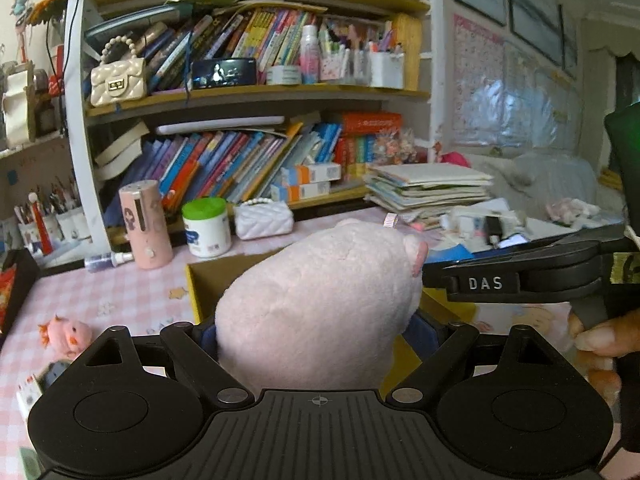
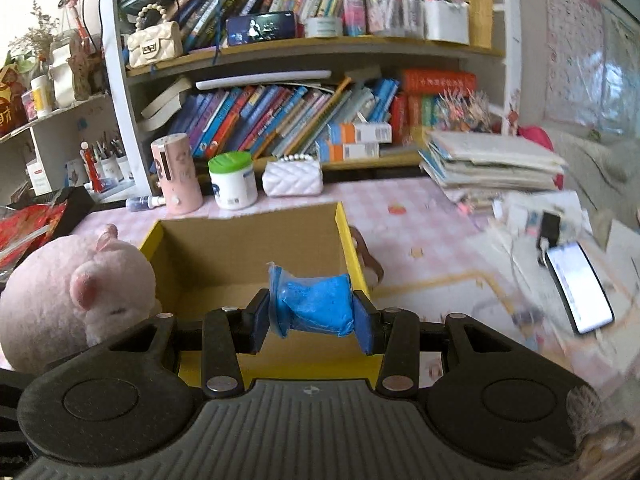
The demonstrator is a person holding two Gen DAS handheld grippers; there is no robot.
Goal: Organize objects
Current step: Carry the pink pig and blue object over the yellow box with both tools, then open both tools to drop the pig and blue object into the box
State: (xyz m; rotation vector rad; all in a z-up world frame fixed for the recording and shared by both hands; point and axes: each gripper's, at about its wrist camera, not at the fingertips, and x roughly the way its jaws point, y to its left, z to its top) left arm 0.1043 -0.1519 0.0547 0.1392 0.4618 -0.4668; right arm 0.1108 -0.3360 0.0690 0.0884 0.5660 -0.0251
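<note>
From my left wrist view, the plush [image 1: 320, 312] hid most of the box [image 1: 208, 284]; papers [image 2: 520, 216] right of the box were blurred.

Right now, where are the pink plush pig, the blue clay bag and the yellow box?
pink plush pig [image 1: 320, 304]: left wrist view, middle of its back.
blue clay bag [image 2: 316, 306]: right wrist view, centre of the bag.
yellow box [image 2: 347, 240]: right wrist view, right wall's rim.

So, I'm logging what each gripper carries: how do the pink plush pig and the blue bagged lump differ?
The round pink plush pig is fuzzy and bulky, far wider than the left gripper holding it; the blue clay-like lump in clear plastic is smooth, small and pinched to a waist in the right gripper. Both are soft, gripped, and near the open yellow cardboard box.
</note>
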